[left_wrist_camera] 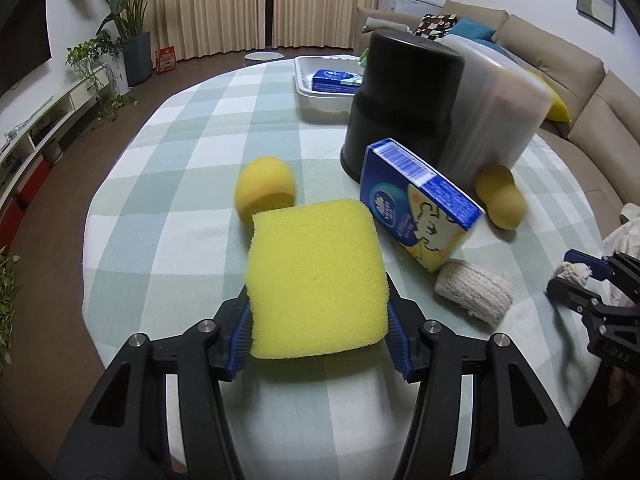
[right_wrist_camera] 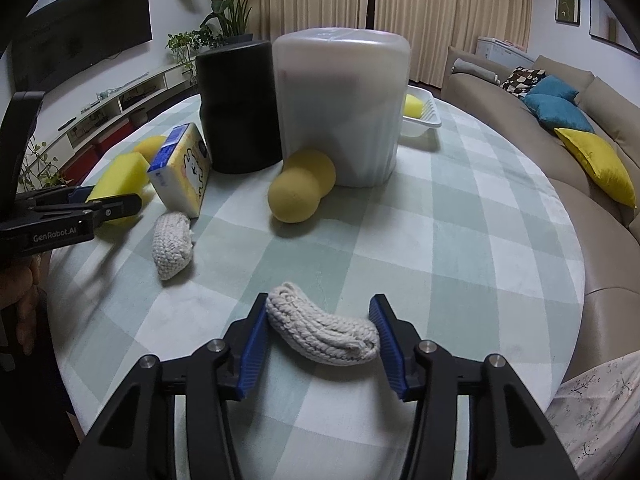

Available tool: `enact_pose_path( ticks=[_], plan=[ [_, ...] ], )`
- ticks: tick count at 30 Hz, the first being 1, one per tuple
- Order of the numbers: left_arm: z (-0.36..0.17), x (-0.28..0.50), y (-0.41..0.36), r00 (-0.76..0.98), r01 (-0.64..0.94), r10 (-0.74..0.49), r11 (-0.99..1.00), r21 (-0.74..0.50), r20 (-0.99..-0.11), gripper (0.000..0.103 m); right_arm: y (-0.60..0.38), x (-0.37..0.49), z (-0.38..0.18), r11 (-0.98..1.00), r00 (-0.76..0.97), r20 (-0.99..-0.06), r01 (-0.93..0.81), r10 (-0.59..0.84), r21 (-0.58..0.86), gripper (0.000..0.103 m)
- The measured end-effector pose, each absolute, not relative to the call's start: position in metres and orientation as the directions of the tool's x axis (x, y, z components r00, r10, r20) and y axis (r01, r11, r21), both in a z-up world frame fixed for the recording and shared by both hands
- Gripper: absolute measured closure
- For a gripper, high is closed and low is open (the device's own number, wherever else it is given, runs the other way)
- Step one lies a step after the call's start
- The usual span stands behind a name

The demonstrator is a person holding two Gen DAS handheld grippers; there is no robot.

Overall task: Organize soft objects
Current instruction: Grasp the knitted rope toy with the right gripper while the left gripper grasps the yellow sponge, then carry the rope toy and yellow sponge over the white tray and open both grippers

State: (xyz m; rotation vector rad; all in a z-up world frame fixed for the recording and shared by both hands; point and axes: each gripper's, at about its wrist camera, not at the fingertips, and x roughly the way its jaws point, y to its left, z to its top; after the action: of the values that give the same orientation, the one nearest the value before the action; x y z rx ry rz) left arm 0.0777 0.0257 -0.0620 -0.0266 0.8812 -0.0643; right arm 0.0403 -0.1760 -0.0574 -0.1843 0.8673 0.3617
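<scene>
Over a checked tablecloth [left_wrist_camera: 192,128], the left gripper [left_wrist_camera: 318,320] clamps a square yellow foam sponge [left_wrist_camera: 316,280] while the right gripper [right_wrist_camera: 322,340] pinches a white knitted rope bundle [right_wrist_camera: 320,330].

My two wrist views are evenly lit by soft indoor light, with no harsh glare; faint diffuse shadows lie under the yellow sponge [left_wrist_camera: 316,280] and the rope bundle [right_wrist_camera: 322,330]. The fisheye bends the checked tablecloth [right_wrist_camera: 460,220] and darkens the corners; the tissue pack [left_wrist_camera: 420,204] and frosted container [left_wrist_camera: 496,112] look slightly motion-blurred.
</scene>
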Motion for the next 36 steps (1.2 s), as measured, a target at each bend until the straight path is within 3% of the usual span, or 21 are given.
enact_pose_path(
  ticks=[24,36],
  plan=[
    [-0.059,0.037,-0.002,0.6,0.129,-0.171,0.985,-0.117,-0.782,0.05,-0.178,0.018,-0.043,0.921,0.591,-0.764,-0.388,0.258,0.011,0.05],
    [0.001,0.026,0.004,0.648,0.182,-0.235,0.971,-0.153,-0.725,0.05,-0.197,0.003,-0.011,0.922,0.591,-0.758,-0.386,0.277,0.036,0.05]
  ],
)
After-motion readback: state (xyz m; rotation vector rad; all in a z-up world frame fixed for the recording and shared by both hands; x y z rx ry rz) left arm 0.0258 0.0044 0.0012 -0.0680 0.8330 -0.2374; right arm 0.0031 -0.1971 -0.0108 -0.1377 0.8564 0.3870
